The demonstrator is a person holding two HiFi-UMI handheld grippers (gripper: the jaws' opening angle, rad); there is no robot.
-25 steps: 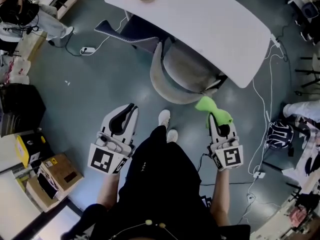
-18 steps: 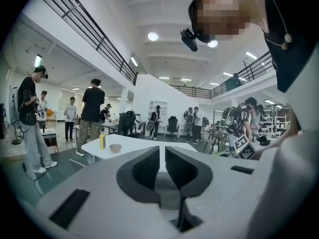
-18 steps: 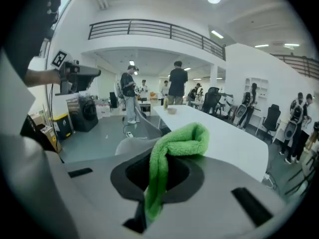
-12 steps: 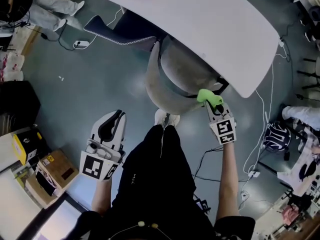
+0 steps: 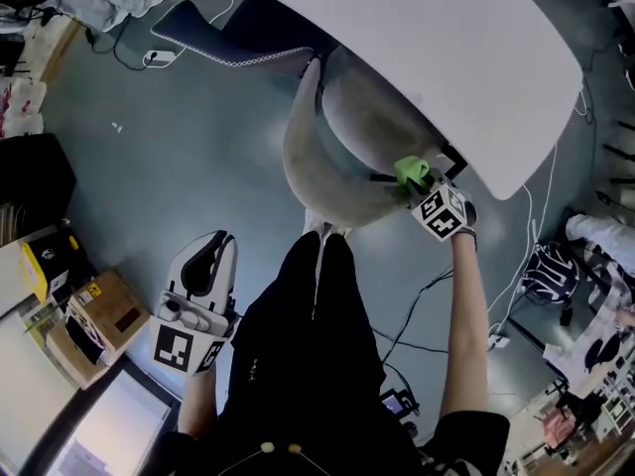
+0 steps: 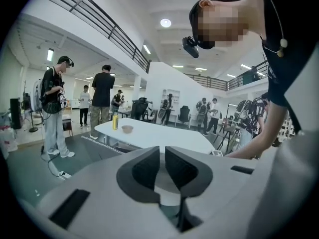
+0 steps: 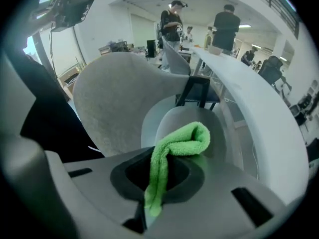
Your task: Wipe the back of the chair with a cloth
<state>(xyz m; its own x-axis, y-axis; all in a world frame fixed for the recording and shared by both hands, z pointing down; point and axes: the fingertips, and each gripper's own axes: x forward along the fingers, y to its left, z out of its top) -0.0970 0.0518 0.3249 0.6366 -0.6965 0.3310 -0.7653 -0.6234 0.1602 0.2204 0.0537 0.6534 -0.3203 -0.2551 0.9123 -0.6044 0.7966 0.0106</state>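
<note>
The white bench (image 5: 476,58) spans the far side, with the grey chair (image 5: 382,132) pushed under its near edge and the curved chair back (image 5: 298,157) facing the person. The left tool (image 5: 211,244) hangs low at the near left, well apart from the chair, its jaws drawn almost together with nothing between them. The right tool (image 5: 419,190) is extended to the right end of the chair back, jaws clamped on the green cloth (image 5: 411,172), which folds forward over the jaws. Whether the cloth touches the upholstery cannot be confirmed. Assessment: wiping is at or near its start, with practically the whole sweep of the back leftward outstanding. No legible writing; the tools' cubes carry only square black-and-white markers.
</note>
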